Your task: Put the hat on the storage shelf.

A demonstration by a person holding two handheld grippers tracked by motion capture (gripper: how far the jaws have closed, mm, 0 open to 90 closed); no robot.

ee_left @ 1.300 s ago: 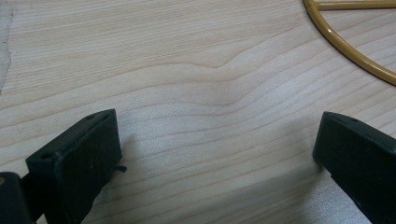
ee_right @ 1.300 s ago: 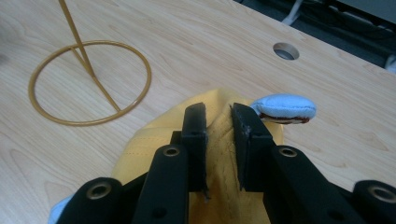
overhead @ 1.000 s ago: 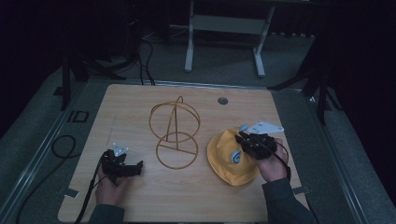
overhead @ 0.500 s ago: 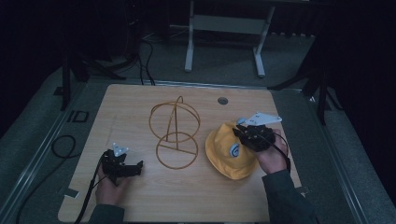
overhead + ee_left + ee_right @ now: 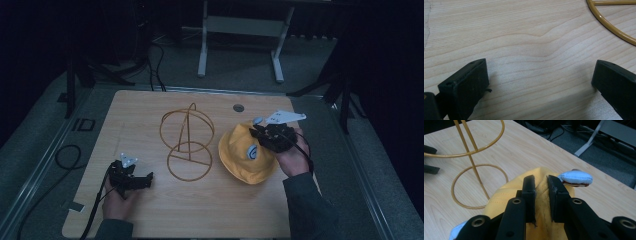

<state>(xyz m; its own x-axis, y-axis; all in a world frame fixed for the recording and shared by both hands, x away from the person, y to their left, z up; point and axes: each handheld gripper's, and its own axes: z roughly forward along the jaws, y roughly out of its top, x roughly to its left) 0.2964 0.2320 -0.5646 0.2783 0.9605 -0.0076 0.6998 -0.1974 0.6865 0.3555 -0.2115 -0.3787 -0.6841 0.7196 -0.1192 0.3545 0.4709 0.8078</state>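
Observation:
A yellow cap with a blue-white badge lies at the table's right, beside a gold wire stand. My right gripper is shut on a fold of the cap's fabric, pinched between its black jaws and lifted a little. A pale blue padded piece sticks out just past the jaws. The stand's ring and post rise to the left of the cap. My left gripper rests open on the wood at front left, nothing between its jaws, the stand's base ring off to its right.
A round grommet hole sits near the table's far edge. A black cable loops on the floor at the left. A grey metal frame stands beyond the table. Bare wood lies along the front.
My right gripper has risen and shifted toward the far side with the cap's fabric in it, pulling the cap along. The left gripper has kept still.

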